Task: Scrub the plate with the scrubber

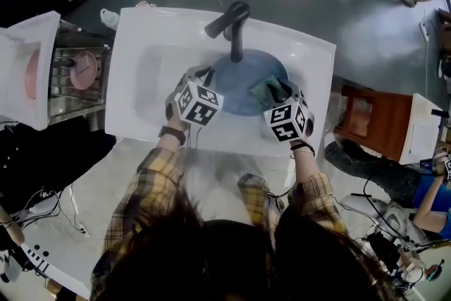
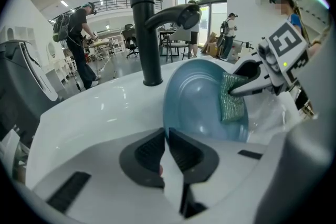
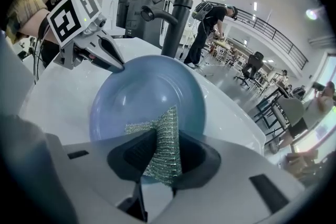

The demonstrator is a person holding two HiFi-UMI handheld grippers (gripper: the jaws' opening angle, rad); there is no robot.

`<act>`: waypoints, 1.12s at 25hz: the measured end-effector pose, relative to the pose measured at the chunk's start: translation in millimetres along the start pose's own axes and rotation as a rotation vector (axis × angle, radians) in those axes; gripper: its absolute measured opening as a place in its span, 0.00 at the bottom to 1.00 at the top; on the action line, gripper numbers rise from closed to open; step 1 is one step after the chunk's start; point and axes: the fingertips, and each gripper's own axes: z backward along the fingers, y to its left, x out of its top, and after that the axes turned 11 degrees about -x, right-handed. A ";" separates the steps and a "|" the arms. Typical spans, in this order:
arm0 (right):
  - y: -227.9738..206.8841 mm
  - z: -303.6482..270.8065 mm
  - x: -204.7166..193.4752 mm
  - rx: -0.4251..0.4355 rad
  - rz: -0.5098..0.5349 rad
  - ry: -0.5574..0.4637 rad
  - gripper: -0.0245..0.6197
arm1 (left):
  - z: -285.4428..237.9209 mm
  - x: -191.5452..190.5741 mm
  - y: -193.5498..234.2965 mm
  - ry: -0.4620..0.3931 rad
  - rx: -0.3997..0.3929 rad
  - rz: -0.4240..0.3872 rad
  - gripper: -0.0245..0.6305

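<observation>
A blue plate [image 1: 246, 81] stands tilted in the white sink [image 1: 144, 67], below the black faucet [image 1: 232, 25]. My left gripper [image 1: 208, 78] is shut on the plate's left rim; in the left gripper view its jaws [image 2: 166, 136] pinch the edge of the plate [image 2: 199, 107]. My right gripper [image 1: 279, 91] is shut on a green-silver mesh scrubber [image 1: 269, 89]. The right gripper view shows the scrubber [image 3: 165, 128] clamped between the jaws [image 3: 160, 148] and lying against the plate's face [image 3: 142, 94]. The left gripper [image 3: 119, 64] grips the rim at the upper left of that view.
The faucet [image 2: 144, 34] rises just behind the plate. A rack with a pink dish [image 1: 83, 70] stands left of the sink. A wooden chair [image 1: 373, 123] is at the right. People [image 2: 81, 39] stand in the hall behind.
</observation>
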 end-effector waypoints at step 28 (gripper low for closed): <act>47.0 -22.5 100.9 0.014 0.024 -0.168 0.21 | 2.2 -18.0 -5.5 -0.006 -0.011 0.081 0.07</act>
